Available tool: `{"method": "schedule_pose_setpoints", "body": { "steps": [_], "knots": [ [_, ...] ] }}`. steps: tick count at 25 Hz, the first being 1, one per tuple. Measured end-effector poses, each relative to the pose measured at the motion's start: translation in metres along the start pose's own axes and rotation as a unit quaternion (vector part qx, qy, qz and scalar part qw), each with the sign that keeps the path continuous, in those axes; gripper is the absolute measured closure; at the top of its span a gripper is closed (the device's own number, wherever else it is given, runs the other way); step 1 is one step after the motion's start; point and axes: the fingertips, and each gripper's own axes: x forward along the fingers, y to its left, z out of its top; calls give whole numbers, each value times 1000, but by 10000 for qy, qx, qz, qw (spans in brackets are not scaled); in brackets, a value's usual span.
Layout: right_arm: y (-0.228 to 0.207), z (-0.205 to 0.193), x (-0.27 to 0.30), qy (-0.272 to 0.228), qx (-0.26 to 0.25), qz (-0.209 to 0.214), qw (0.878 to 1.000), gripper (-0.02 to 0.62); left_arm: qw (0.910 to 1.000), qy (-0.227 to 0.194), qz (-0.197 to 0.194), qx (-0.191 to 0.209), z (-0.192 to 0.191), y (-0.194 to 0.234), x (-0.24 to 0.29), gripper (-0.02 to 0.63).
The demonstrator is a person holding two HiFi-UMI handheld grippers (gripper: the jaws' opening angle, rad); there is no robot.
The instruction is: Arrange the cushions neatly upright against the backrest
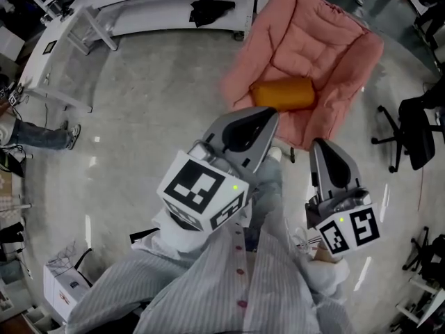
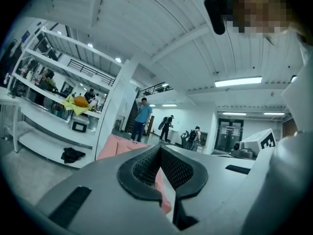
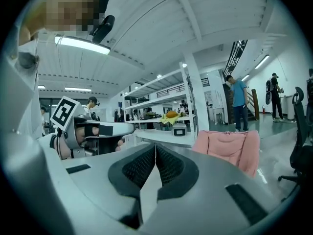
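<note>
A pink padded armchair (image 1: 306,47) stands on the floor ahead of me. An orange cushion (image 1: 284,93) lies flat across its seat. In the head view my left gripper (image 1: 270,115) points at the chair's near edge, just short of the cushion, jaws shut and empty. My right gripper (image 1: 320,143) hangs to the right, a little further back from the chair, also shut on nothing. The left gripper view has the shut left gripper (image 2: 160,148) with the chair (image 2: 117,148) behind it. The right gripper view shows the shut right gripper (image 3: 155,146) and the chair (image 3: 227,148) some way off.
White shelving (image 1: 139,5) with a black cloth (image 1: 208,9) runs along the far left. Black office chairs (image 1: 410,131) stand right of the armchair. A box (image 1: 66,284) sits near left. A person's legs (image 1: 35,134) show at the left edge; people (image 2: 143,119) stand far off.
</note>
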Motion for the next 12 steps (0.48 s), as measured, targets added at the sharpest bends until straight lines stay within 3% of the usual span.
{"method": "schedule_pose_setpoints", "body": {
  "steps": [12],
  "knots": [
    [-75, 12, 89, 180, 54, 366, 9992, 581, 9990, -42, 429, -117, 14, 73, 87, 595]
  ]
}}
